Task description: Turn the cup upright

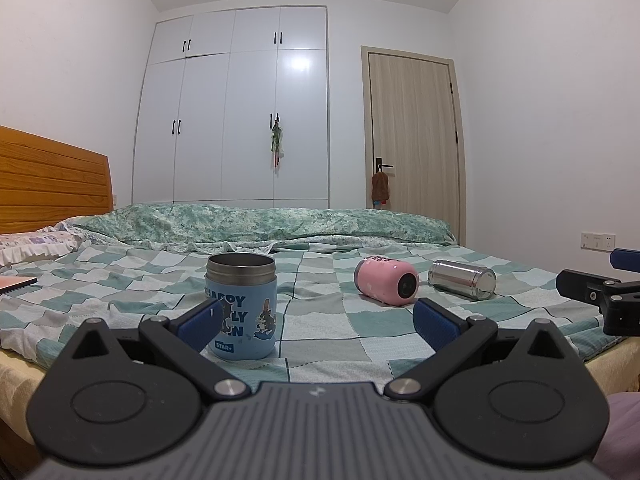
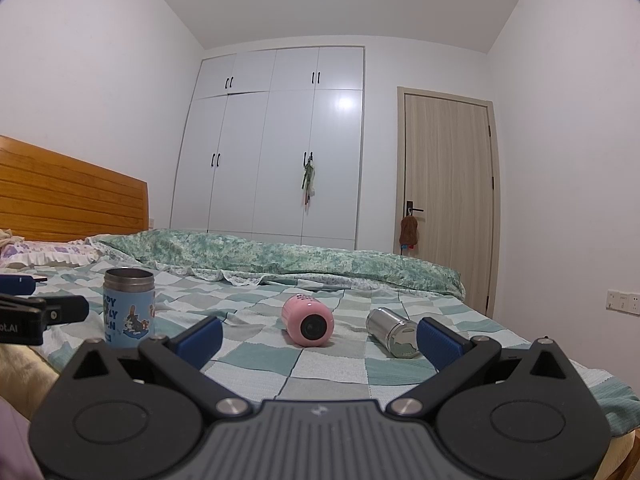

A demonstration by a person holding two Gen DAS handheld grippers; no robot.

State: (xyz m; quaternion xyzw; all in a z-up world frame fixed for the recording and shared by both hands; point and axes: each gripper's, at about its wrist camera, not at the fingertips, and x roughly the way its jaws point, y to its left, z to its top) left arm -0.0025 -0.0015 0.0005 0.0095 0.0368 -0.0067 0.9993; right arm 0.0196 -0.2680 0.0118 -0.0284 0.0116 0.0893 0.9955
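Left wrist view. Left tongs (image 1: 316, 318): spread wide, nothing between the pads, held low over the near edge of the bed (image 1: 332, 344). Blue cartoon-print cup (image 1: 241, 306): already upright, steel mouth up, standing just beyond the left pad and partly behind it. Pink cup (image 1: 386, 282): on its side on the checked cover, ahead and to the right of these tongs, long axis running from far-left to near-right, one dark round end turned toward the camera. Steel cup (image 1: 462, 279): also on its side, just right of the pink one, apart from it, long axis similarly slanted, its flat end facing near-right. Right tongs (image 1: 600, 280): seen at the frame's right edge, beside the steel cup's side of the bed; their state cannot be told from here.

Right wrist view. Right tongs (image 2: 320, 340): spread wide, holding nothing. Pink cup (image 2: 307, 326): lies almost dead ahead between the pads' line of sight, dark end pointing back at the camera, axis nearly along the approach. Steel cup (image 2: 394, 338): on its side, close to the right pad, near end turned to the camera. Blue cup (image 2: 129, 308): upright, far left. Left tongs (image 2: 36, 312): at the left edge.

Judgement: both toppled cups lie nearer the right tongs; a grasp across the pink cup's barrel seems the likeliest opening.
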